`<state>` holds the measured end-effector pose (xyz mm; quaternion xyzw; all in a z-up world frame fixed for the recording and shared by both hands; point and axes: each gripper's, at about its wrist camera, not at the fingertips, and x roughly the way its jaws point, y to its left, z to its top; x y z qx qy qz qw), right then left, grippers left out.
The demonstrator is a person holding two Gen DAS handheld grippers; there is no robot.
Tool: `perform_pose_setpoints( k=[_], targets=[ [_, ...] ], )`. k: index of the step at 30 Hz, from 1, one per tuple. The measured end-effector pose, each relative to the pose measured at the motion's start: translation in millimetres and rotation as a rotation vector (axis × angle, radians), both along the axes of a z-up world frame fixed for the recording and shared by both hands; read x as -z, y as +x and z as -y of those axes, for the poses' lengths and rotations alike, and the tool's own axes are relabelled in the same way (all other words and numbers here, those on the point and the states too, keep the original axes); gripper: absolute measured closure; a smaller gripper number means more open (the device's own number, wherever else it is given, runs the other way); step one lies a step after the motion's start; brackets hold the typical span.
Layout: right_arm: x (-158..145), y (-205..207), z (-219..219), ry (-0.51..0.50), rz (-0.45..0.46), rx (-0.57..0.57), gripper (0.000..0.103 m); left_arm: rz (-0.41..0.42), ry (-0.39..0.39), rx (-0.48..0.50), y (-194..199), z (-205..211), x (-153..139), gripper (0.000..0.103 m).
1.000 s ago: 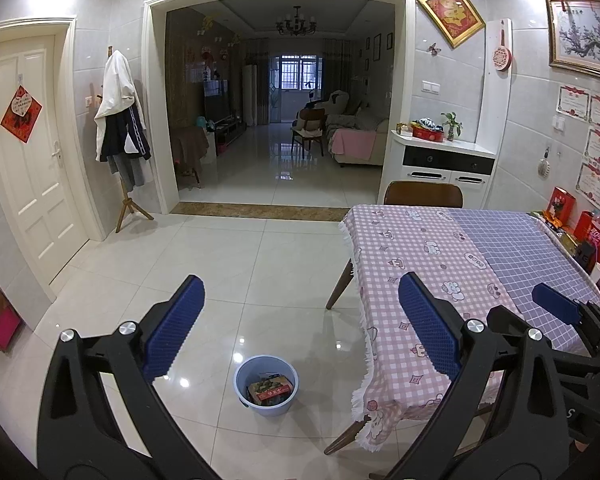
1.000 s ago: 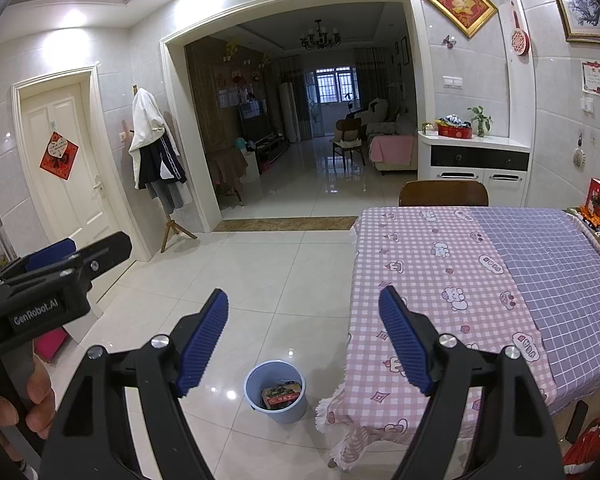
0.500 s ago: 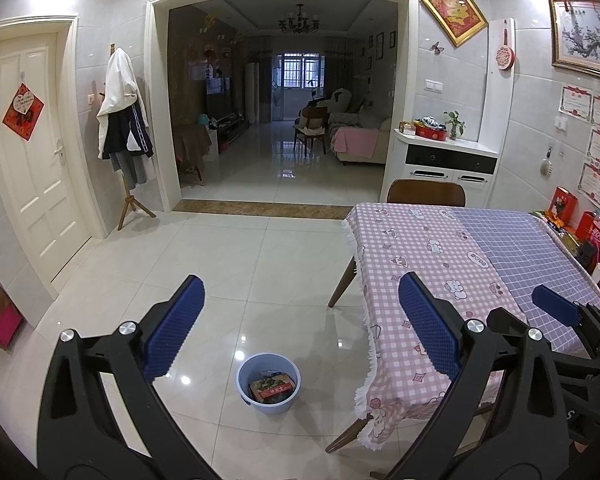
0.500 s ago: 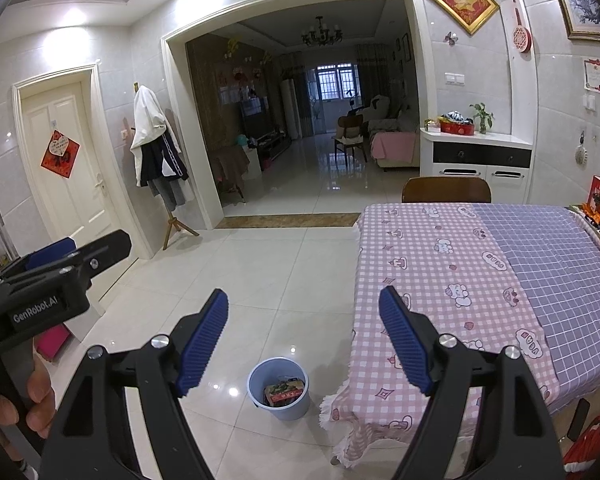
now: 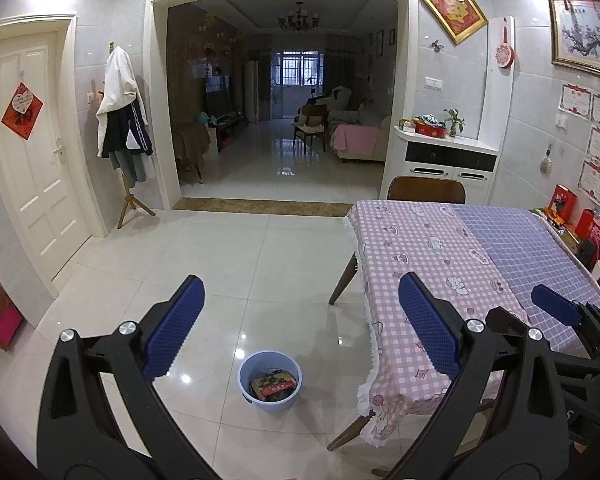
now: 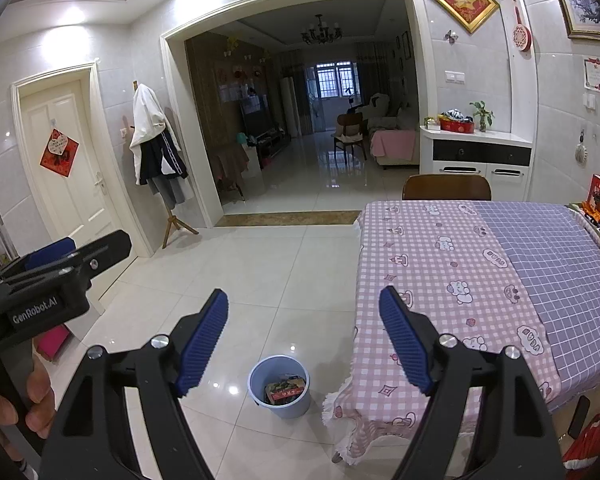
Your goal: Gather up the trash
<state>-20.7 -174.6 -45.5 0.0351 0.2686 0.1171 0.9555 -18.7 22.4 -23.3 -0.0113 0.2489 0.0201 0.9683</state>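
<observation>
A light blue bin [image 5: 269, 381] [image 6: 279, 385] stands on the white tile floor beside the table's near corner, with a red and green packet [image 5: 271, 386] [image 6: 284, 391] lying inside. My left gripper [image 5: 300, 308] hangs open above and short of the bin, nothing between its blue pads. My right gripper [image 6: 303, 324] is open too, empty, held at about the same height. In the right wrist view the left gripper's black body [image 6: 40, 292] shows at the left edge with a hand around its handle. The left wrist view catches the right gripper's blue fingertip [image 5: 554, 310] over the tablecloth.
A table [image 5: 440, 256] [image 6: 460, 264] under a pink and purple checked cloth fills the right side, a wooden chair [image 6: 446, 188] at its far end. Red boxes [image 5: 588, 224] sit along the wall. A coat stand [image 6: 160, 152] and white door [image 5: 32, 152] are on the left.
</observation>
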Motion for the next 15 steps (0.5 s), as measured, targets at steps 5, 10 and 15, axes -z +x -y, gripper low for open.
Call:
perform_pose_setpoints(
  k=[5,10,15],
  targets=[
    [2,-1,-3,0.001,-0.003,0.005,0.026,-0.008,-0.001,0.002,0,-4,2,0.007],
    [5,0,-7,0.003,-0.01,0.011,0.026,-0.013,0.0,0.006,-2,-9,4,0.007],
    [7,3,-9,0.004,-0.014,0.02,0.026,-0.019,-0.002,0.014,0,-16,3,0.007]
  ],
)
